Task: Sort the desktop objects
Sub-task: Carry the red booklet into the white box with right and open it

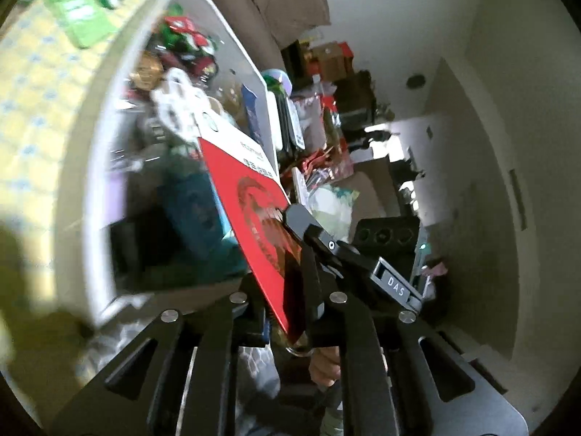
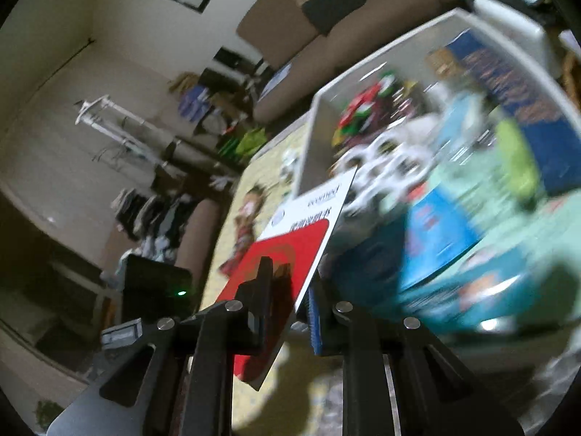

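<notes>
I grip the red-and-white card (image 1: 250, 203) with both hand-held grippers (image 1: 290, 290) (image 2: 290, 290), jaws nearly closed on it; pulling apart may bend it above the white bin (image 1: 90, 181).

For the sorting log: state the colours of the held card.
Red with a white end: card, clearest in the right wrist view.

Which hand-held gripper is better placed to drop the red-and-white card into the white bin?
Probably right. The right hand-held gripper and left hand-held gripper both pinch the card, but the right's view shows it aimed at the white bin's opening.
</notes>
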Demonstrator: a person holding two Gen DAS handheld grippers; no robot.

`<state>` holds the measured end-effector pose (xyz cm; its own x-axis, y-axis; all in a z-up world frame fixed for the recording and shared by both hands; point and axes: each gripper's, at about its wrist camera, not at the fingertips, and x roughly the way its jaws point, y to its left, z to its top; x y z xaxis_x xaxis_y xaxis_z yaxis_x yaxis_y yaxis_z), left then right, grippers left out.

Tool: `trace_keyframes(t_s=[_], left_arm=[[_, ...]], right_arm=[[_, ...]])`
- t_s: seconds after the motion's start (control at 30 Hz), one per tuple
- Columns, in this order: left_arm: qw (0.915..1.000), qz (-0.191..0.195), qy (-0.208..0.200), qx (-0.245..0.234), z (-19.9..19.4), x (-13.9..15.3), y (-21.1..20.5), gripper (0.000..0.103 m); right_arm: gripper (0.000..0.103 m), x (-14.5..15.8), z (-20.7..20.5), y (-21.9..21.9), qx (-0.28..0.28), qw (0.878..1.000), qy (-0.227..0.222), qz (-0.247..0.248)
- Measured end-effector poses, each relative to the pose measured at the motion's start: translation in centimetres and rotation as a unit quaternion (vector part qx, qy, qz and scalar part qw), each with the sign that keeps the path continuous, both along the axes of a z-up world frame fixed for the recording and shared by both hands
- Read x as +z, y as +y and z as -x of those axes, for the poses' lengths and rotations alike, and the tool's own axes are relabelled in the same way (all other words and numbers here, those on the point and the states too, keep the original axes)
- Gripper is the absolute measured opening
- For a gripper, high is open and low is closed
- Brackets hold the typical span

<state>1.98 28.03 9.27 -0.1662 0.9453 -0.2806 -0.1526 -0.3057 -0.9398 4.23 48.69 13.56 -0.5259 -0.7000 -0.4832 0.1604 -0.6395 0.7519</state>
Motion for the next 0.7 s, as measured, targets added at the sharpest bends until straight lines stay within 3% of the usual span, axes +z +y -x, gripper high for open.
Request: trace_keyframes(t_s=[0.23,0.37,0.4,0.53,0.6,0.7], left_arm=[[0.9984,0.056,0.009,-0.003,2.4,-0.4,3.9,0.013],[0.9912,0.129,0.029,0.005,3.7,-1.2,3.8,0.021],[0.9888,0.147,0.029,0.002,3.8,-1.4,3.9,0.031],[0.9793,0.198,0.043,0.004,3.1,-1.0,3.5,0.05],[0.9789,0.195,0.059,0.006,2.2,0.4,3.4,0.07],[0.9753,0.201,0.09,0.023,0.9,2.6,1.9,0.076]], right_arm=[[0.018,-1.6,3.4,4.5,-0.028,0.999,-0.011,-0.041],[0.018,-3.2,5.3,3.9,-0.024,0.997,-0.016,-0.073],[0.018,-3.5,5.5,3.8,-0.025,0.997,-0.017,-0.078],[0.022,-3.1,5.2,3.9,-0.033,0.991,-0.005,-0.126],[0.024,-2.7,4.9,4.2,-0.038,0.987,-0.002,-0.157],[0.026,-2.0,3.5,5.7,-0.048,0.985,-0.006,-0.164]])
